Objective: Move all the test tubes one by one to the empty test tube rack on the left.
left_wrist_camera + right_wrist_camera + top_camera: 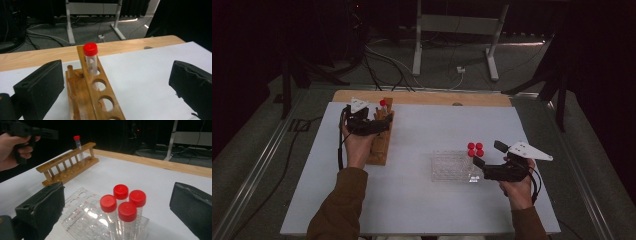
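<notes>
Wooden rack point(95, 100) is holding the red-capped tube point(91, 60) at its far end; left tongs point(117, 82) are standing wide, empty, risking a knock. Right tongs point(117, 212), wide, are crowding four tubes point(123, 206).

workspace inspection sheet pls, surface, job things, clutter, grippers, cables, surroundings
surface: white table top with a bare wooden strip along the far edge.
job's things: wooden rack at the left holds one red-capped tube upright in a hole near its far end; clear plastic rack at the right holds four red-capped tubes clustered in one corner.
clutter: nothing seen.
grippers: left gripper open, jaws wide on either side of the wooden rack, not touching the tube; right gripper open beside the clear rack.
cables: one trails from each gripper; more lie on the floor beyond the table.
surroundings: dark room, grey floor, white metal stand legs behind.
</notes>
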The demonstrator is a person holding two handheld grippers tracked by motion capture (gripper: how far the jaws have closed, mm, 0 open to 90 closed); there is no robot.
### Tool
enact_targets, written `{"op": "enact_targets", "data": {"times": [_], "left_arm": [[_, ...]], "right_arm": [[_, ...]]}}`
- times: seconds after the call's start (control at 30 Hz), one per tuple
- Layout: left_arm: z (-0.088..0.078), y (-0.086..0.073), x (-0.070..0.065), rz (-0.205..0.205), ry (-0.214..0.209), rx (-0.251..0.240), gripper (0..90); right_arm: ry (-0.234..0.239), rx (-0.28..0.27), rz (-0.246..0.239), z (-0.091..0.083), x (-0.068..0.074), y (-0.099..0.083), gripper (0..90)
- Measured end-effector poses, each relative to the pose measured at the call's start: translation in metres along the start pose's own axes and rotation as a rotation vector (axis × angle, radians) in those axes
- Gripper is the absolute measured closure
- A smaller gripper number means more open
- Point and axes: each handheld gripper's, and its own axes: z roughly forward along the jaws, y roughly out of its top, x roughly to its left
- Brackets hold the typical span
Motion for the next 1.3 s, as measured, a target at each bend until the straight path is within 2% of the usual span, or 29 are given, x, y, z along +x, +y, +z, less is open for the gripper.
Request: {"op": "enact_targets", "data": {"times": [0.37, 0.5, 0.7, 0.83, 1.03, 1.17, 1.3], "left_arm": [[-0.031, -0.013, -0.013, -0.02, -0.045, -0.035, 0.7], [-0.043, -0.021, -0.02, -0.019, -0.06, -0.048, 0.7], [-0.059, -0.034, -0.03, -0.007, -0.082, -0.056, 0.7], [-0.067, -0.04, -0.035, 0.008, -0.098, -0.062, 0.7], [-0.072, -0.045, -0.043, 0.029, -0.114, -0.069, 0.7], [-0.073, -0.045, -0.048, 0.043, -0.136, -0.07, 0.7], [-0.076, -0.045, -0.052, 0.042, -0.153, -0.084, 0.7]], "right_arm": [[-0.027, 0.014, 0.003, -0.001, -0.008, -0.001, 8.6], [-0.032, 0.029, 0.003, 0.0, -0.01, -0.004, 19.2], [-0.029, 0.054, -0.036, 0.003, -0.012, -0.012, 47.1], [-0.018, 0.075, -0.05, 0.005, -0.012, -0.016, 56.2], [-0.018, 0.104, -0.074, 0.009, -0.012, -0.022, 62.2], [-0.022, 0.118, -0.072, 0.013, -0.012, -0.026, 65.2], [-0.036, 0.13, -0.077, 0.017, -0.011, -0.029, 66.6]]}}
